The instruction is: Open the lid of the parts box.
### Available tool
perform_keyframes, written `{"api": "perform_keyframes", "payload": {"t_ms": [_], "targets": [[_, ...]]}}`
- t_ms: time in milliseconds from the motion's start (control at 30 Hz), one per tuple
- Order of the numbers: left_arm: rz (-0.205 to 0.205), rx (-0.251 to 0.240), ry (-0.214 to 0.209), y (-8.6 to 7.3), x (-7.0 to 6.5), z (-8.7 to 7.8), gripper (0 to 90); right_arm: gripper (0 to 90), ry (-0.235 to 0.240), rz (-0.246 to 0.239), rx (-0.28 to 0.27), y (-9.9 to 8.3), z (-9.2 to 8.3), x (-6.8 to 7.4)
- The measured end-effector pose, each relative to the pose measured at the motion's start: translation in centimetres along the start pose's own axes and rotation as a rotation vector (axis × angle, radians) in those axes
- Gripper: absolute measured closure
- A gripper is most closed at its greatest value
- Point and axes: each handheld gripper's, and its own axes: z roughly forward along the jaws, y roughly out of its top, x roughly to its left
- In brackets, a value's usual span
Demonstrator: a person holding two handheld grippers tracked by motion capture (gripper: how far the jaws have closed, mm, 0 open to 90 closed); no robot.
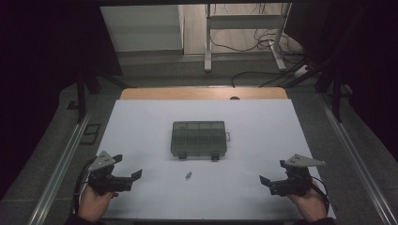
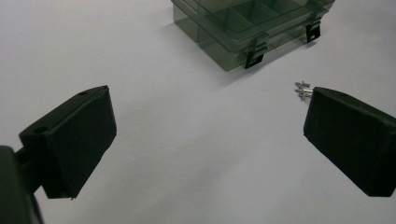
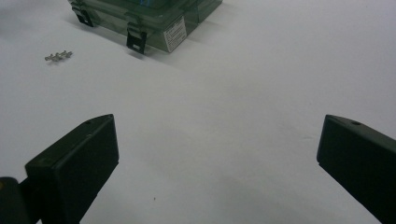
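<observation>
We work on a white table [image 1: 263, 136] with broad bare room on every side, so our reach is free; the near edge lies close under our hands, and anything swept toward us could roll off it. At the middle sits the smoky compartment box [image 1: 199, 138], lid down and both black latches [image 2: 254, 57] toward us; if we push a latch from one side alone, we judge the light box would slide or turn rather than open. Our left gripper [image 1: 127, 174] and right gripper [image 1: 271, 181] hover low at the near corners, jaws spread wide, holding nothing. Between them, just before the box, lie small metal screws [image 1: 188, 176], which a clumsy jaw would easily scatter.
</observation>
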Motion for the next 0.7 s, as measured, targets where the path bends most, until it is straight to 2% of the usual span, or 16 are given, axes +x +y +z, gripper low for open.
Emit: {"api": "perform_keyframes", "payload": {"t_ms": [367,533,700], "targets": [[0.027,0.026,-0.026,0.8,-0.4,1.1,3.5,0.0,0.022,0.000,-0.029,0.8,0.5,0.0],[0.018,0.048,-0.048,1.2,-0.5,1.7,3.9,0.0,0.027,-0.003,-0.038,1.2,0.8,0.0],[0.019,0.051,-0.054,1.4,-0.4,2.1,4.0,0.0,0.038,-0.012,-0.041,1.8,1.4,0.3]]}}
